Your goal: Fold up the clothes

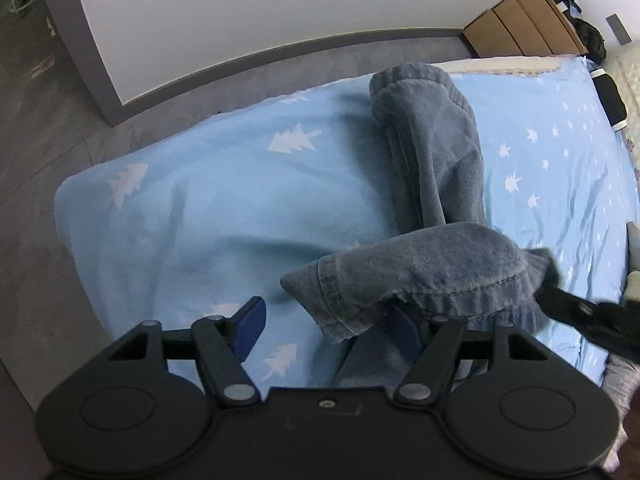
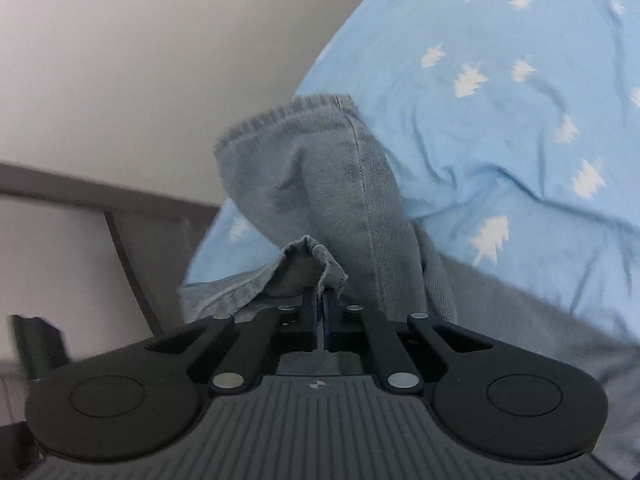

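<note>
Blue jeans [image 1: 428, 152] lie on a light blue bed sheet with white tree prints [image 1: 192, 208]. One leg stretches away across the sheet toward the far edge. The other leg's hem [image 1: 424, 268] is raised off the sheet. My left gripper [image 1: 328, 326] is open, and a corner of that hem hangs between its fingers and drapes over the right pad [image 1: 404, 324]. In the right wrist view my right gripper [image 2: 320, 304] is shut on a bunched fold of the hem [image 2: 316, 264]. The right gripper [image 1: 576, 312] shows blurred at the hem's right end.
The bed's near corner and left edge drop to a grey floor [image 1: 36, 128] below a white wall [image 1: 240, 8]. Cardboard boxes [image 1: 524, 20] stand at the far right by the wall. A black and white object [image 1: 608, 96] rests at the bed's far right. Grey fabric [image 2: 520, 316] lies beside the jeans.
</note>
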A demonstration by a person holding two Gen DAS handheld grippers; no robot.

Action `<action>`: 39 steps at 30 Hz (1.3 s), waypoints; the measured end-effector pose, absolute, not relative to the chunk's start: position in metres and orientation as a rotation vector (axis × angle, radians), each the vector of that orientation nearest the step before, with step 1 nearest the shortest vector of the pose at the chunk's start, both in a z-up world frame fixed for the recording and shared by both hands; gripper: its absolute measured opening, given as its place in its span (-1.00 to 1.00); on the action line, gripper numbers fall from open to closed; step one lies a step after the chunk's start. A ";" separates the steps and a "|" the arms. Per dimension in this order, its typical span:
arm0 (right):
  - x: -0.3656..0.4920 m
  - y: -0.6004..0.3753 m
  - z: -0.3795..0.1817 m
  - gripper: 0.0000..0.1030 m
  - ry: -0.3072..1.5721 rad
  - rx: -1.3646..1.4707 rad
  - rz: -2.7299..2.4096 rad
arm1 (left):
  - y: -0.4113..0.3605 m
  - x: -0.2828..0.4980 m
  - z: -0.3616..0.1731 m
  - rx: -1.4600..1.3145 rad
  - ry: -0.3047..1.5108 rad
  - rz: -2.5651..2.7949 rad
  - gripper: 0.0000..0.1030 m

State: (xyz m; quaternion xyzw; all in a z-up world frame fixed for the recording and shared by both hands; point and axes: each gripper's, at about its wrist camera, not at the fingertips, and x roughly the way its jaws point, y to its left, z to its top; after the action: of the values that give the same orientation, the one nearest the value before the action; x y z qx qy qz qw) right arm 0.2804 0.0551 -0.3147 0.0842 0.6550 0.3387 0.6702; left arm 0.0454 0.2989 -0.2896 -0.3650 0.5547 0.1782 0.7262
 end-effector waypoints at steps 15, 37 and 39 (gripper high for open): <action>0.159 -0.016 -0.254 -0.95 1.313 0.688 0.595 | 0.284 0.043 -0.250 -0.709 1.137 0.167 0.13; 0.001 0.088 -0.230 -0.95 1.050 0.980 0.151 | 0.304 0.153 -0.201 -0.397 1.272 -0.638 -0.73; -0.005 0.104 -0.231 -0.95 1.043 0.976 0.166 | 0.302 0.158 -0.200 -0.355 1.292 -0.683 -0.73</action>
State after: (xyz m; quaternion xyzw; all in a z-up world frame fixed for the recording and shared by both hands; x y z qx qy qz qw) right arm -0.0050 0.1036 -0.2310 0.4471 0.4779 0.0758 0.7523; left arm 0.1575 0.3022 -0.1995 -0.1611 0.5867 -0.3102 0.7305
